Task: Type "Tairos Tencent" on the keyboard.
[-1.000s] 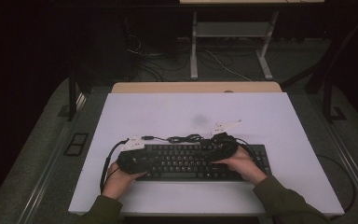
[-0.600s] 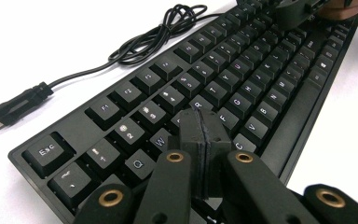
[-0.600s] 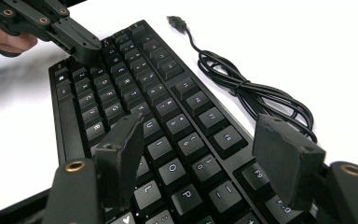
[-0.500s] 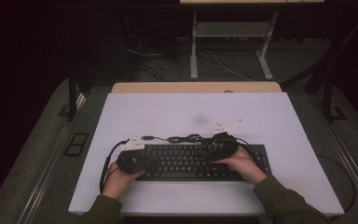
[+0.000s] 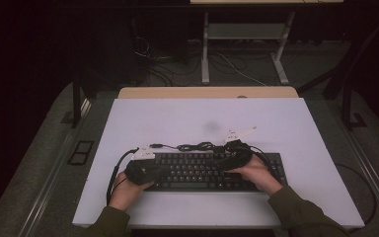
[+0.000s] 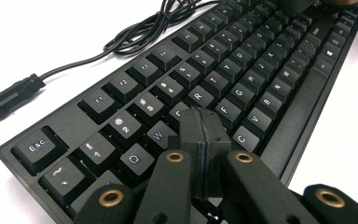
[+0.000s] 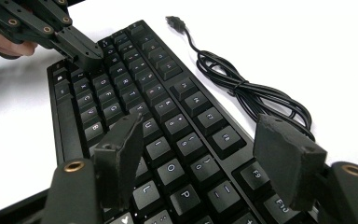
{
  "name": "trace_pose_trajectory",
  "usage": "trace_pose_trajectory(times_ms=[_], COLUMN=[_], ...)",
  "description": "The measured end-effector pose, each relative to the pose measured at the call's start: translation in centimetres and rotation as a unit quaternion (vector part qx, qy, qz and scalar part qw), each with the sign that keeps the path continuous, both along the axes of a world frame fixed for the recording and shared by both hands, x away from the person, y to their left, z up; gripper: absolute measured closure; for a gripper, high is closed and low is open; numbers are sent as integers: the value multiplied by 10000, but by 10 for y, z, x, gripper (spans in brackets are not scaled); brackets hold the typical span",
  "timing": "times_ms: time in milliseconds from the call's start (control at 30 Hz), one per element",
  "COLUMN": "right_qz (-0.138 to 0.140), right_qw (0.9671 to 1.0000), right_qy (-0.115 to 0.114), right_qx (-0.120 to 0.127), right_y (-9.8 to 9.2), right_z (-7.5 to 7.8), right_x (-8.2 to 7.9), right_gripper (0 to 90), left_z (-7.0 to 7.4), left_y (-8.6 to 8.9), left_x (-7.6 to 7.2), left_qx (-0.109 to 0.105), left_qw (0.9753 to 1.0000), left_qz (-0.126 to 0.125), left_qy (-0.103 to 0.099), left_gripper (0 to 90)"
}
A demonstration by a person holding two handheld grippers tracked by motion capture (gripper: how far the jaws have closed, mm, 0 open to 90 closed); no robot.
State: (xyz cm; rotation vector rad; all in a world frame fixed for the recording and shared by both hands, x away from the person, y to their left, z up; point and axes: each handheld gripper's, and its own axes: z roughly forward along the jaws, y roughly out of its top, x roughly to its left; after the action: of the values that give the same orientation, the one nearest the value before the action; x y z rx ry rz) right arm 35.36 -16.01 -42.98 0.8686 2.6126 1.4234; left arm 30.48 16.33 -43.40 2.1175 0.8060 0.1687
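Note:
A black keyboard [image 5: 202, 173] lies on the white table [image 5: 202, 118], near its front edge. My left gripper [image 5: 168, 168] is at the keyboard's left end, its jaws shut together with nothing between them. In the left gripper view its tips [image 6: 203, 122] sit low over the keyboard [image 6: 242, 65] near the W and E keys. My right gripper [image 5: 221, 163] hovers over the right half with its jaws wide open. In the right gripper view, my right gripper [image 7: 205, 144] spans several keys of the keyboard [image 7: 135, 93], and the left gripper [image 7: 86, 51] shows farther off.
The keyboard's cable lies coiled [image 5: 197, 146] just behind the keyboard, with its USB plug [image 5: 155, 146] loose on the table. The coil [image 7: 256, 93] and plug [image 6: 4, 100] are close to both grippers. A grey smudge [image 5: 211, 126] marks the table's middle.

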Motion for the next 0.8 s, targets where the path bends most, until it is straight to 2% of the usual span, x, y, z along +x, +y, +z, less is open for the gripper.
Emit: trace_pose_trajectory(times_ms=[800], right_qz=[14], right_qw=[10000], right_qy=[-17], right_qx=[-14], right_y=[0], right_z=[0], right_x=[0], right_gripper=[327], left_z=[-3], left_y=[-3], left_x=[0], left_qx=[98], left_qw=[10000], left_qz=[8], left_qy=[12], left_gripper=[892])
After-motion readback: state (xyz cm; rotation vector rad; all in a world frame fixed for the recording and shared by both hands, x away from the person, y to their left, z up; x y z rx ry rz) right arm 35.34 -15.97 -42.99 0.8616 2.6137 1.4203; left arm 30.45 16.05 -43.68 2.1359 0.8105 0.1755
